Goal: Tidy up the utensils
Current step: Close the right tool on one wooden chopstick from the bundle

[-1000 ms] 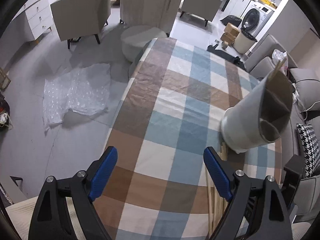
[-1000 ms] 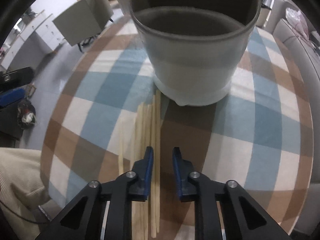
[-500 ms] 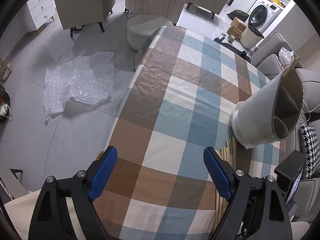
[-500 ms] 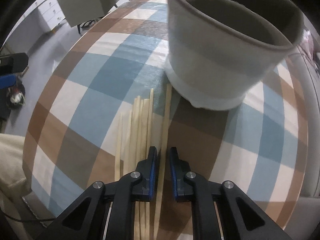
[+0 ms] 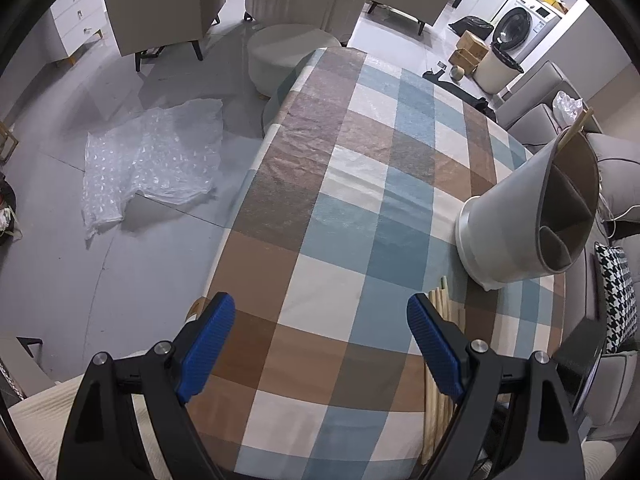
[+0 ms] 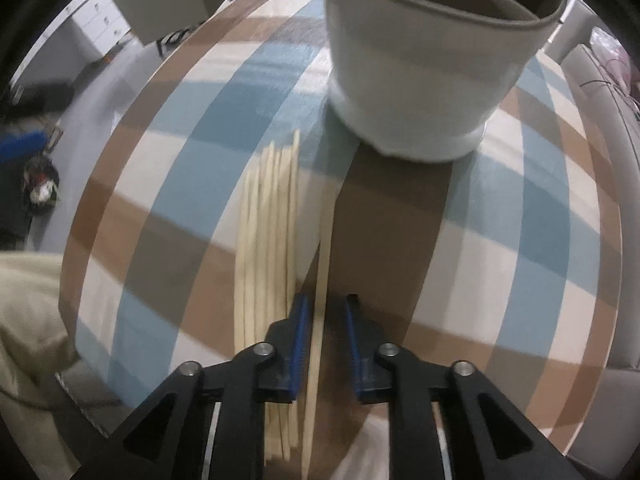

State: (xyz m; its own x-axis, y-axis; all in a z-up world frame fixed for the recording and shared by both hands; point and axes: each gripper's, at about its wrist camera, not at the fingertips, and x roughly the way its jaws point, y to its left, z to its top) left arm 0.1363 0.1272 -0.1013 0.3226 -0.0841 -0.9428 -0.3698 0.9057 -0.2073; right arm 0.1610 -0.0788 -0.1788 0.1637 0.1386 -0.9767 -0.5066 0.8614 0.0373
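A grey utensil holder with inner dividers stands on the checked tablecloth; in the left wrist view it is at the right, with one chopstick sticking out of it. Several pale wooden chopsticks lie side by side in front of it, also seen in the left wrist view. My right gripper has its pads close on either side of one chopstick, held apart from the bundle and raised. My left gripper is wide open and empty above the table's near end.
The checked table runs away from me. Grey sofa lies along its right side. Bubble wrap lies on the floor at left, with armchairs and a round pouffe beyond.
My right gripper closed around one chopstick and drew it away from the bundle, lifting and pulling back from the holder. My left gripper rose and stayed open.
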